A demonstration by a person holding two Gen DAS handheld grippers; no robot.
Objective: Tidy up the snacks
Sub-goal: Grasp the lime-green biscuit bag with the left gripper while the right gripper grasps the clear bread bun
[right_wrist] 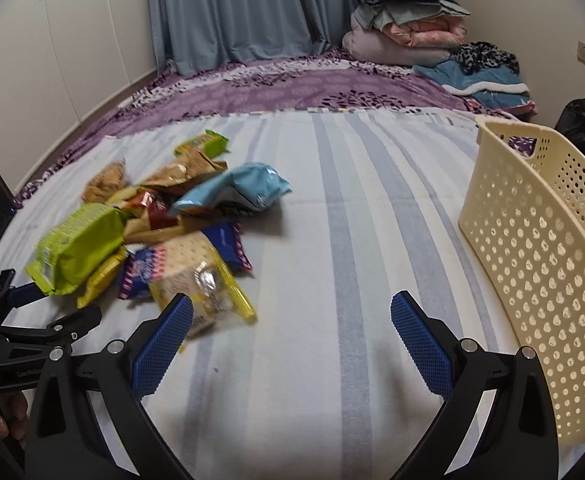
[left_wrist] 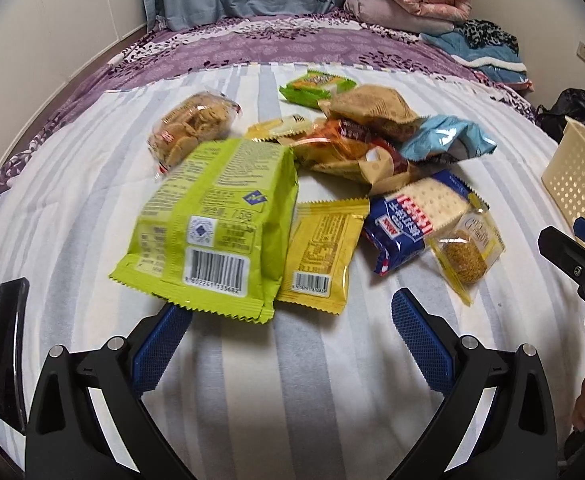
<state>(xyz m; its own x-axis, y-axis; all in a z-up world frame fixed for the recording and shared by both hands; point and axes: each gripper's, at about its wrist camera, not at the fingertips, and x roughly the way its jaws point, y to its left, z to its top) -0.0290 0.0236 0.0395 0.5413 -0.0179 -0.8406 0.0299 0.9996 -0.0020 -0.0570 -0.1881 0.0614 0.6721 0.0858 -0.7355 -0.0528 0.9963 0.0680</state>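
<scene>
A heap of snack packets lies on the striped sheet. Nearest is a large lime-green packet, whose near edge overlaps the tip of one of my left gripper's fingers. The left gripper is open, with nothing clamped. Beside the green packet lie a yellow packet, a blue cracker packet and a clear cake packet. My right gripper is open over bare sheet, with the cake packet by its left finger. A cream perforated basket stands to its right.
A light-blue bag, brown bags and a clear cookie bag lie further back in the heap. Folded blankets sit on the purple bedspread at the far end, below grey-blue curtains. A black bag lies behind the basket.
</scene>
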